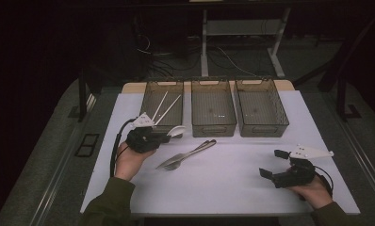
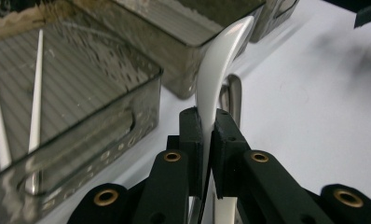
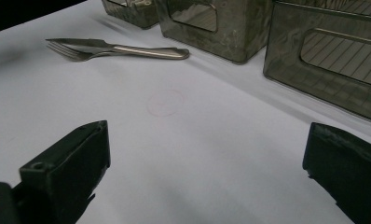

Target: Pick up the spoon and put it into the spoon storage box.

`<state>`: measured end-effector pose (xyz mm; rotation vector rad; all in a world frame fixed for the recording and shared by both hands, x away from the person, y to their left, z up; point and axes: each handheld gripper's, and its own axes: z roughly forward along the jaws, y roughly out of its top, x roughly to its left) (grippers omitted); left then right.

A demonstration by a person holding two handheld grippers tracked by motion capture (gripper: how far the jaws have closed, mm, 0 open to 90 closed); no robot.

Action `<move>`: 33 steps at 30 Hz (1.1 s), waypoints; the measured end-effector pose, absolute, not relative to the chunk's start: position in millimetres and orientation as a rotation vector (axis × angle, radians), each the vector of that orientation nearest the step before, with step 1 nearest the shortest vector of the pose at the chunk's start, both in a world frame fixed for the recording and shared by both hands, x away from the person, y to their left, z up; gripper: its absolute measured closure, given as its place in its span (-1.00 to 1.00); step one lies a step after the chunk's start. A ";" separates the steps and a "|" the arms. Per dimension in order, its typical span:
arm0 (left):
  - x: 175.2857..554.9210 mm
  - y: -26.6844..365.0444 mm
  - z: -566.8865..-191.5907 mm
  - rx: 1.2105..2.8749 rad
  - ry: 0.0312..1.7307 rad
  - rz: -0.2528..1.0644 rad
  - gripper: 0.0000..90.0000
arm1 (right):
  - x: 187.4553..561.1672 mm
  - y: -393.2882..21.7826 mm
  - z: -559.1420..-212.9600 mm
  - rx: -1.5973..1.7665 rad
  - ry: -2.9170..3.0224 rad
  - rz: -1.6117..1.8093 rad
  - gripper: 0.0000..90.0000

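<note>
Your left gripper (image 2: 207,135) is pinching the white spoon (image 2: 216,79) just beside the left bin (image 2: 141,100), ready for dropping in. Your right gripper (image 1: 276,163) is waiting spread wide.

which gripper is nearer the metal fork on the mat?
Left. The left gripper, shut on a white spoon, sits just up-left of the fork. The right gripper, open, rests well off to its right.

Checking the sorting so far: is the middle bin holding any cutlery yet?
No, the middle bin shows a bare mesh floor, while the white chopsticks lie in the left bin.
</note>
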<state>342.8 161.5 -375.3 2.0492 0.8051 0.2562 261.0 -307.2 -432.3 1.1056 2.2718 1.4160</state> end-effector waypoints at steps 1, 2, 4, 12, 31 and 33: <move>344.4 159.9 -374.1 2.050 0.798 0.256 0.84 | 260.8 -306.9 -432.2 1.101 2.276 1.415 -0.99; 345.9 157.9 -372.8 2.050 0.793 0.258 0.84 | 260.7 -306.6 -432.2 1.099 2.275 1.417 -0.99; 348.8 153.5 -370.8 2.041 0.784 0.254 0.84 | 260.4 -305.7 -432.3 1.091 2.269 1.430 -0.99; 359.3 138.4 -366.1 2.044 0.755 0.246 0.84 | 259.9 -298.0 -436.6 1.040 2.303 1.419 -0.99; 389.3 99.0 -347.4 2.063 0.666 0.262 0.84 | 260.0 -300.4 -437.2 1.043 2.292 1.425 -0.99; 393.1 93.3 -344.5 2.064 0.653 0.268 0.84 | 259.7 -300.5 -437.1 1.044 2.291 1.426 -0.99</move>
